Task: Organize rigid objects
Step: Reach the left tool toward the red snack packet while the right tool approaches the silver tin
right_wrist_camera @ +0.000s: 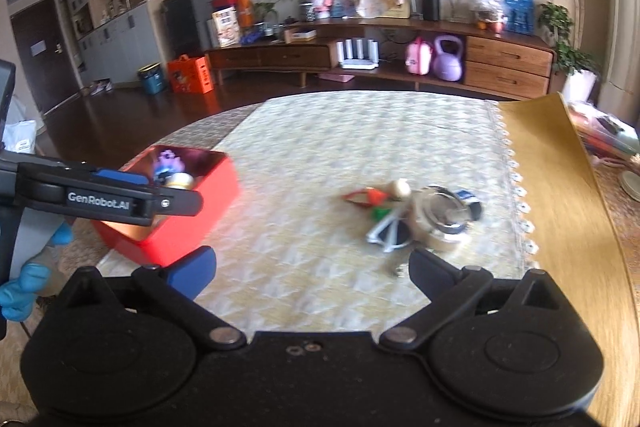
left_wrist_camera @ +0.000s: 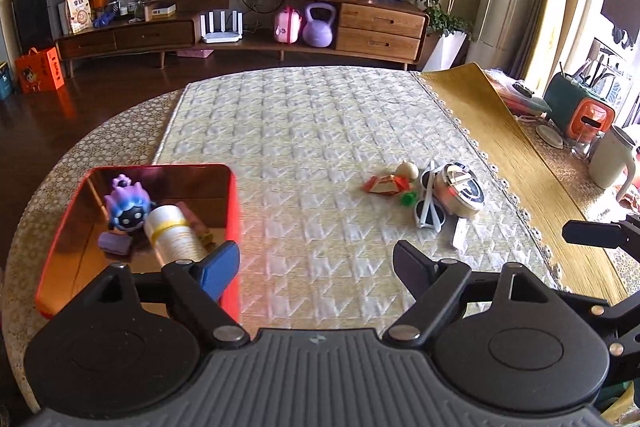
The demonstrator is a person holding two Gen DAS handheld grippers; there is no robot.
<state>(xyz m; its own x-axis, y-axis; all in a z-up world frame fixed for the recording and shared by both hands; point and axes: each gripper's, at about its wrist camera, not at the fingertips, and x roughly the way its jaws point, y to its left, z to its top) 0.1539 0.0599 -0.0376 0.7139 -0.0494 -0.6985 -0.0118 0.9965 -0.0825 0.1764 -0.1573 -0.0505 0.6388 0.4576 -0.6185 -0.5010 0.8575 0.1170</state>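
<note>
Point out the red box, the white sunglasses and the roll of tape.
red box (left_wrist_camera: 234, 211), left wrist view, on its right wall.
white sunglasses (left_wrist_camera: 430, 215), left wrist view, on the dark lens.
roll of tape (left_wrist_camera: 460, 197), left wrist view, on its side face.

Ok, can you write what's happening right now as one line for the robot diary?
left gripper: open, empty | right gripper: open, empty | red box: purple toy figure, bottle inside | sunglasses, tape roll: on mat

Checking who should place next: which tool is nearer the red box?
Left. The left tool hangs at the red box, one finger over its rim; the right tool sits beside it, farther off.
</note>
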